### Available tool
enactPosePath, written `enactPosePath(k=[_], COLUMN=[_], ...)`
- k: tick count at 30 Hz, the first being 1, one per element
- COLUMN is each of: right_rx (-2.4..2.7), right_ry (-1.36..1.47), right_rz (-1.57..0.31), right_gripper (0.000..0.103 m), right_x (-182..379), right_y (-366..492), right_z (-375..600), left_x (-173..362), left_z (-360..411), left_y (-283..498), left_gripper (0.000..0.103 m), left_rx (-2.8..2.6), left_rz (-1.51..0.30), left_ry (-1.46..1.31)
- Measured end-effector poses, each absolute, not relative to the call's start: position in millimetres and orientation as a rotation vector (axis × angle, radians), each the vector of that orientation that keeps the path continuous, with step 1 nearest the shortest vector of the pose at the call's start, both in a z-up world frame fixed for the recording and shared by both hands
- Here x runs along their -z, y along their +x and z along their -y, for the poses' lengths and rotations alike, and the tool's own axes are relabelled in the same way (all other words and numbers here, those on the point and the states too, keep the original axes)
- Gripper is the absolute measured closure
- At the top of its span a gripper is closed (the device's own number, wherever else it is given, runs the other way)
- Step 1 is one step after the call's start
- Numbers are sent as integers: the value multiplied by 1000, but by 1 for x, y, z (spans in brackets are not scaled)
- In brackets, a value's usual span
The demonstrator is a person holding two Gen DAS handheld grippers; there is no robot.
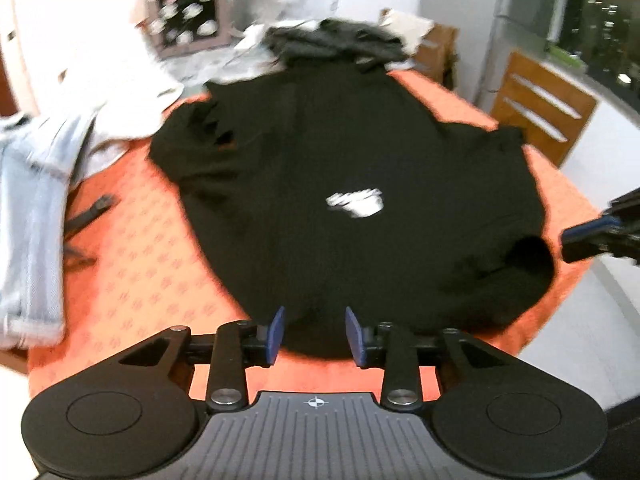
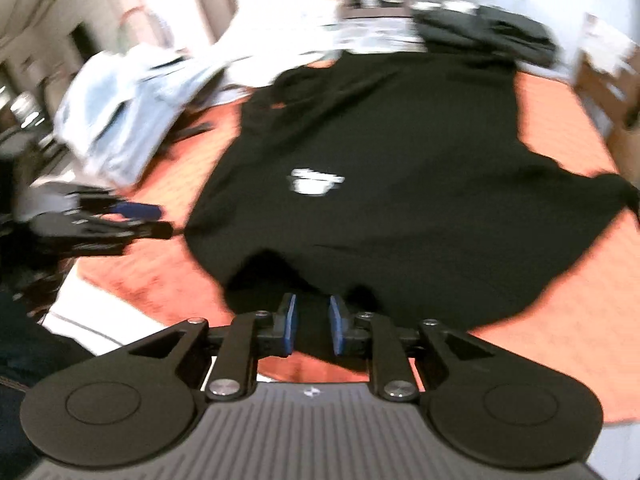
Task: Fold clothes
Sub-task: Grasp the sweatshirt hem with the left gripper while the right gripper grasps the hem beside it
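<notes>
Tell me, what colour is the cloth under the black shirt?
Orange tablecloth with a faint repeating pattern, clearest in the left wrist view.

1 black T-shirt w/ small white chest print spread flat. 1 orange patterned tablecloth under it. 1 pair light-blue denim jeans. 1 white garment. 1 heap of dark grey clothes at far edge. 2 black grippers w/ blue pads: left gripper, right gripper.

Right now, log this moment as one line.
black T-shirt flat on orange table | left gripper open | right gripper open | nothing held
</notes>
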State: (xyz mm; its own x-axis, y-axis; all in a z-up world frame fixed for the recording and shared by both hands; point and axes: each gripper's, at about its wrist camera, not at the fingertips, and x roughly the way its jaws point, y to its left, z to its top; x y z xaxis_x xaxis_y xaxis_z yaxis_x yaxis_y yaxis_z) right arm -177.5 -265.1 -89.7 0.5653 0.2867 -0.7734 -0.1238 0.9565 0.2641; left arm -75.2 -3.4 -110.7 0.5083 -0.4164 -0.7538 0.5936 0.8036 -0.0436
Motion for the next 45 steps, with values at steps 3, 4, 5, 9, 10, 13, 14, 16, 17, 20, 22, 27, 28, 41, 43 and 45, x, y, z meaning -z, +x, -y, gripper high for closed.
enactPosePath(k=[3,4,5,9,10,13,14,16,17,20,22,27,28,41,43,45], right_rx=[-163,-145,-126,-69,-66,-79,-89,-107,-119,-159,-184,-254,-268,-455,-507,-558], right_ry=[204,205,205,204,205,191,183,168,159,132,112,73,65,18,-13,-53], right_rz=[-950,-952,-955,-962,-963,-974,-978,-987,-990,-993,-994,-991,-990,-965,-950,-931], right_gripper=[81,81,81,77,77,77,77,77,77,76,75,75,75,75,75,75], right_x=[93,95,97,104,105,109,110,111,112,113,115,118,119,125,123,120], right_y=[-182,-183,-185,-189,-189,-185,-183,-179,-177,-170,-165,-152,-149,-129,-127,-125], right_z=[296,306,316,355,365,389,395,409,415,435,446,462,465,454,444,432], left_x=[98,95,93,92,94,101,104,110,114,127,135,147,146,126,128,131], left_z=[25,33,43,80,89,113,120,135,143,166,181,209,209,192,191,191], left_y=[-83,-85,-88,-97,-98,-101,-102,-104,-105,-110,-111,-113,-111,-51,-45,-41], left_gripper=[63,63,61,60,60,60,60,58,58,56,56,95,96,97,97,97], left_rx=[686,708,731,789,794,805,807,805,802,790,763,624,583,307,299,294], left_rz=[-822,-818,-817,-829,-842,-892,-916,-960,-974,-1016,-1037,-1027,-1010,-950,-965,-982], left_ry=[220,216,214,210,200,159,138,87,69,16,0,-1,-10,-165,-172,-180])
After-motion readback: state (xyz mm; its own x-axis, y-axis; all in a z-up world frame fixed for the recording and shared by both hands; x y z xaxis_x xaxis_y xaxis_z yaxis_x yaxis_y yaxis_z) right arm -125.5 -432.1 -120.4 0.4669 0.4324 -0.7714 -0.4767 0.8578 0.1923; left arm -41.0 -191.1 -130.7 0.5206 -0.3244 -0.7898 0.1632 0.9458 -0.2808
